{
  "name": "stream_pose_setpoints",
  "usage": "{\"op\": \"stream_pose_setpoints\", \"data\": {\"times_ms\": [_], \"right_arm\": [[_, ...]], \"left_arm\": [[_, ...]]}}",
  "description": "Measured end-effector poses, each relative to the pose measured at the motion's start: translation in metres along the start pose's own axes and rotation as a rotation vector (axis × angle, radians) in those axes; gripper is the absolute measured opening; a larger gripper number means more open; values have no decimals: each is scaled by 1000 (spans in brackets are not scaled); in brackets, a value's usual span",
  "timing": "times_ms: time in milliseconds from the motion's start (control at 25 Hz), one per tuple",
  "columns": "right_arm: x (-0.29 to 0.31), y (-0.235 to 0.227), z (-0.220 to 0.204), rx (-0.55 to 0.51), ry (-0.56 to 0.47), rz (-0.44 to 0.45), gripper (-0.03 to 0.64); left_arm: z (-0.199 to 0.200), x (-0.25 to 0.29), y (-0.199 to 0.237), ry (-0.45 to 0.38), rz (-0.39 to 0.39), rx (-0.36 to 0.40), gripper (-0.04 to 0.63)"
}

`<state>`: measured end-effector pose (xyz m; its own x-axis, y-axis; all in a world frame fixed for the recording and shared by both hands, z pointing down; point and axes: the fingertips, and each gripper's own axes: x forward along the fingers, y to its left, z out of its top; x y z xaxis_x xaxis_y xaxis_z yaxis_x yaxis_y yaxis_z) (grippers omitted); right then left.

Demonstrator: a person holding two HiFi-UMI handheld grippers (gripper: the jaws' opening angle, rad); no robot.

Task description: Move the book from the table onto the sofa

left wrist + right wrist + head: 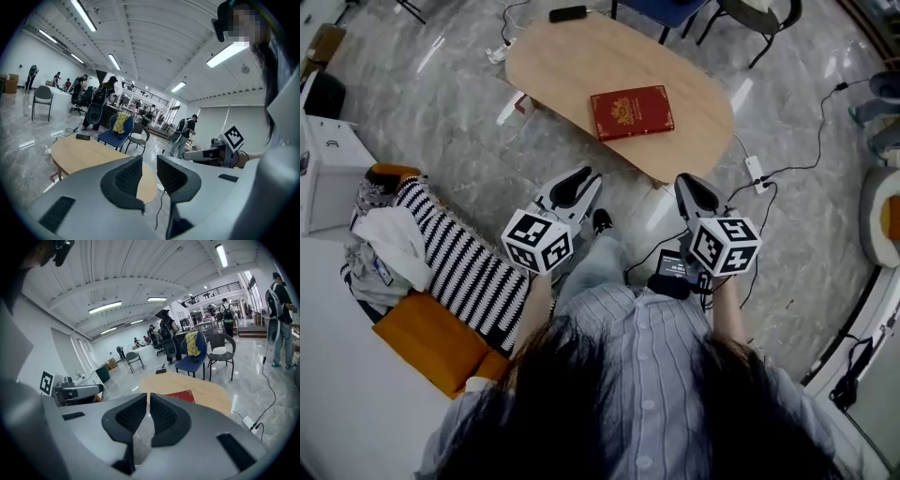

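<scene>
Approach step: the book (632, 112) lies flat on the table (572, 66), upper centre of frame, untouched; the left gripper (581, 180) and right gripper (690, 186) hover below it, both clenched on nothing; next they must open and bracket the book; the sofa (417, 339) sits lower left.

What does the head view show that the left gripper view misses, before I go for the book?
Only the head view shows the red book lying on the table, and the orange sofa with a striped cloth at the left. Only the left gripper view looks along the left gripper, jaws near together with nothing between them, and shows people across the hall. Both show the oval wooden table, the black device on its far end, and the right gripper.
</scene>
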<state>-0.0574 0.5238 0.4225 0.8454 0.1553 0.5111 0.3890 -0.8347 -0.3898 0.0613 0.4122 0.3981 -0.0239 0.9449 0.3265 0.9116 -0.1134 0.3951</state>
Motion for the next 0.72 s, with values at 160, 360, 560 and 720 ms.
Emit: {"op": "stream_pose_setpoints", "data": {"times_ms": [160, 360, 560, 720], "right_arm": [[40, 13, 16, -6, -6, -11, 32], [63, 15, 29, -14, -2, -31, 32], [71, -10, 29, 14, 17, -74, 32], [78, -47, 34, 30, 42, -112, 32]], "left_arm": [[6, 4, 39, 23, -11, -9, 89], [11, 15, 67, 52, -29, -21, 89], [7, 32, 86, 65, -21, -67, 89], [-3, 52, 96, 89, -2, -115, 89]]}}
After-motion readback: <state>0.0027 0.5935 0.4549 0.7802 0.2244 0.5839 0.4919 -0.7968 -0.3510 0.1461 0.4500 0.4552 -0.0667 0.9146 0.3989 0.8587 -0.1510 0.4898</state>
